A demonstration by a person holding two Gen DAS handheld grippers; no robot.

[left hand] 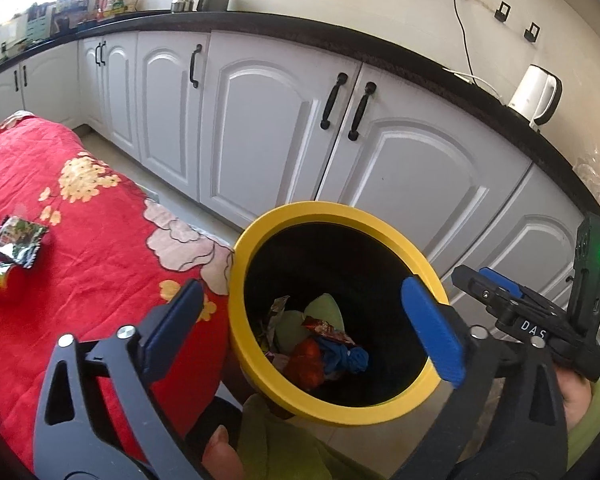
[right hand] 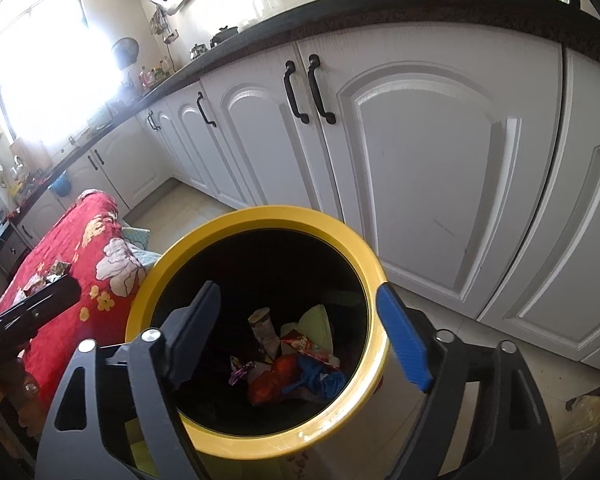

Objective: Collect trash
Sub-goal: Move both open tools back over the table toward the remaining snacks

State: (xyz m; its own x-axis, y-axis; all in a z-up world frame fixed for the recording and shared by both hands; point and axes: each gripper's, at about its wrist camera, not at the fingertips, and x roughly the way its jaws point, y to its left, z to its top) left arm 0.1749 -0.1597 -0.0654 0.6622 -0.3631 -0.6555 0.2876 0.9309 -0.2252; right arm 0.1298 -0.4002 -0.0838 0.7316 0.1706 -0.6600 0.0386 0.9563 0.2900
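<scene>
Both tools hang empty with fingers spread over the yellow-rimmed bin (left hand: 380, 414): left tool (left hand: 304, 332), right tool (right hand: 300, 340). Next, swing the left one toward nine o'clock for the wrappers (left hand: 18, 242) on the red floral surface (left hand: 100, 240). The right view shows the bin's bottom most fully; the left shows the wrappers clearly.

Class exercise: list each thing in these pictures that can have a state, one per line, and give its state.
Left gripper: open, empty, over the bin.
Right gripper: open, empty, over the bin.
Bin: upright, lidless, trash at the bottom.
Wrappers: on the red cloth, not yet collected.
Cabinet doors: shut.
Kettle: upright, lid down.
</scene>
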